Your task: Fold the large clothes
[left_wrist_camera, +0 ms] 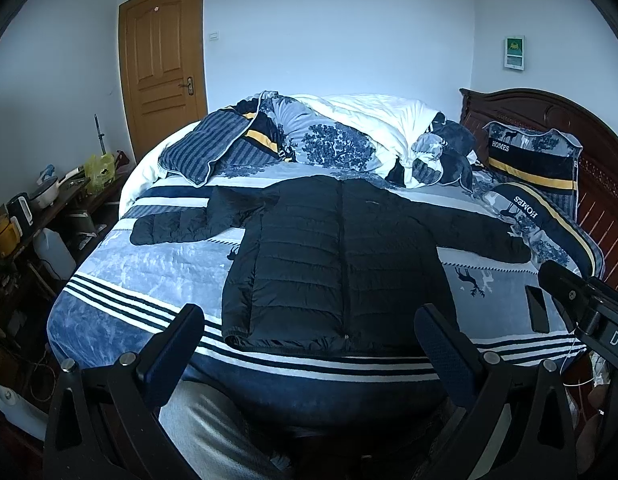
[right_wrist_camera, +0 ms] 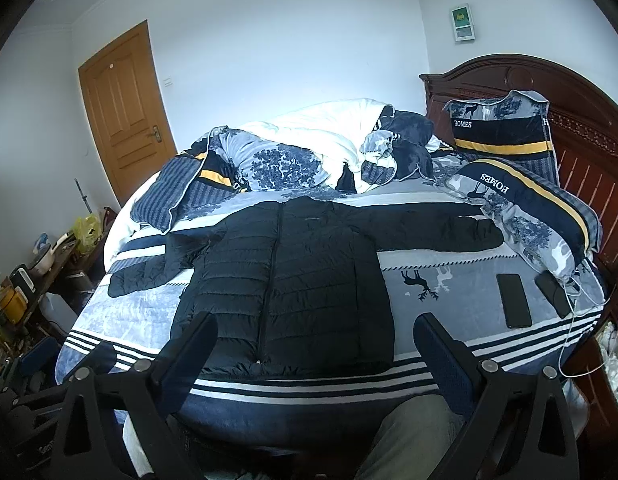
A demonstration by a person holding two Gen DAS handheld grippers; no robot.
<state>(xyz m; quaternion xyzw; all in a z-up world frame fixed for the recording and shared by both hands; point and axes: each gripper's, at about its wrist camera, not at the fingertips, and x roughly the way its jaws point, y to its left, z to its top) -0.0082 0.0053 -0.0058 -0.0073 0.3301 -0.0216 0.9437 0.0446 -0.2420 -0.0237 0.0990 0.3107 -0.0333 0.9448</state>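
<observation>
A black quilted puffer jacket (left_wrist_camera: 337,264) lies flat and zipped on the blue patterned bed (left_wrist_camera: 149,280), both sleeves spread sideways, hem toward me. It also shows in the right wrist view (right_wrist_camera: 293,280). My left gripper (left_wrist_camera: 309,332) is open and empty, held before the bed's near edge, fingers either side of the hem. My right gripper (right_wrist_camera: 317,344) is open and empty, also before the near edge, over the hem. The right gripper's body shows at the right of the left wrist view (left_wrist_camera: 581,300).
Rumpled duvet (left_wrist_camera: 349,132) and pillows (left_wrist_camera: 533,164) lie beyond the jacket, by a wooden headboard (right_wrist_camera: 549,92). Two phones (right_wrist_camera: 515,300) with a cable lie on the bed's right part. A cluttered side table (left_wrist_camera: 37,208) stands left, a door (left_wrist_camera: 161,64) behind.
</observation>
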